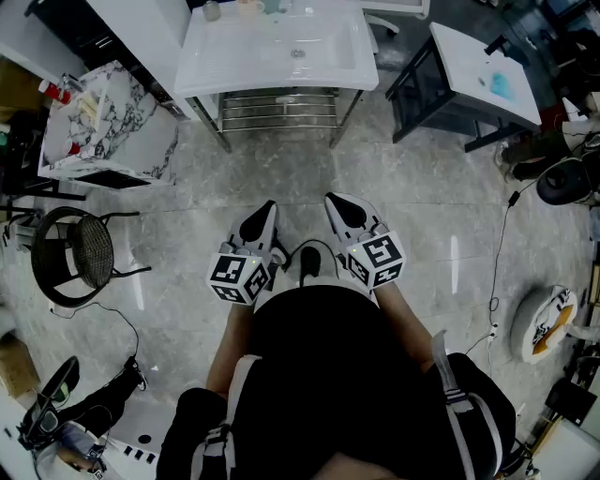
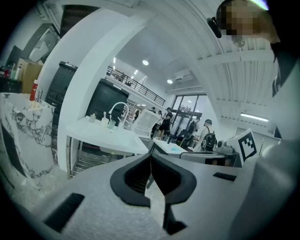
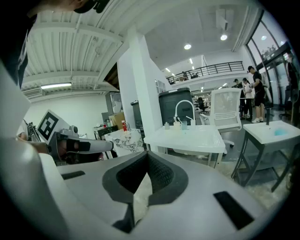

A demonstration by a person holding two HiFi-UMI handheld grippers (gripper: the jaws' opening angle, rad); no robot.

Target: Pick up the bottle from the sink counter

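At the back edge of the white sink counter, just beside the faucet, the small bottle is standing upright next to a few cups, its label too small to read. The left gripper and the right gripper are hovering side by side over the floor, well apart from the counter and pointing toward it, each clenched on nothing. The only print showing is the black-and-white square markers on the gripper cubes.

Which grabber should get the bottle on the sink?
Probably left: the bottle stands at the sink counter's back left, the left gripper's side. The right gripper is as far; both are shut, empty.
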